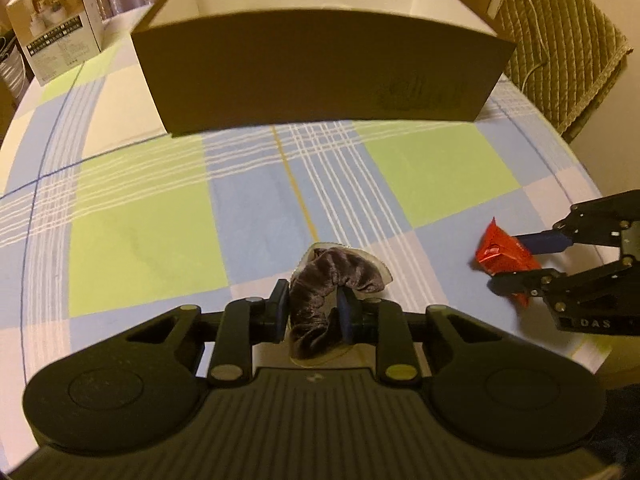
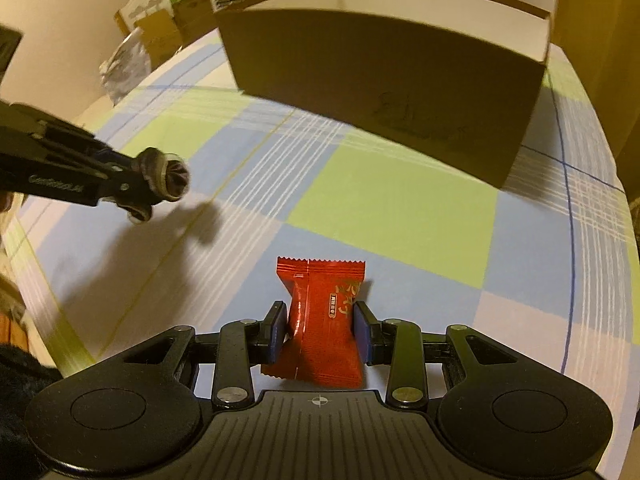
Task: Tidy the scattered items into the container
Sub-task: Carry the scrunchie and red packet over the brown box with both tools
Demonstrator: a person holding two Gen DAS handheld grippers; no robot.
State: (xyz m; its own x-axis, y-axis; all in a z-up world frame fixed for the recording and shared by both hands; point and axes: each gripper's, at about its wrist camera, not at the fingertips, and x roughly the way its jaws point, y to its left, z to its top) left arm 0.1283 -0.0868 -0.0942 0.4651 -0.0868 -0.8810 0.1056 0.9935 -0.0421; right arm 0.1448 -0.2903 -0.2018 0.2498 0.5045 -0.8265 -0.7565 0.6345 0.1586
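My left gripper (image 1: 314, 306) is shut on a brown velvet scrunchie (image 1: 332, 280) and holds it above the checked tablecloth. My right gripper (image 2: 320, 330) is shut on a red snack packet (image 2: 322, 320), also held above the cloth. The brown cardboard box (image 1: 320, 76) stands open-topped ahead of both grippers, with white inner walls; its floor is hidden. In the left wrist view the right gripper (image 1: 516, 258) holds the red packet (image 1: 500, 252) at the right. In the right wrist view the left gripper (image 2: 156, 184) holds the scrunchie (image 2: 168, 178) at the left; the box (image 2: 384, 88) is ahead.
A white product box (image 1: 60, 24) stands at the table's far left corner. A chair with a quilted cover (image 1: 560, 40) is behind the table at the right. Cartons and a plastic bag (image 2: 124, 64) lie beyond the table's left edge. The table (image 1: 140, 220) has a checked cloth.
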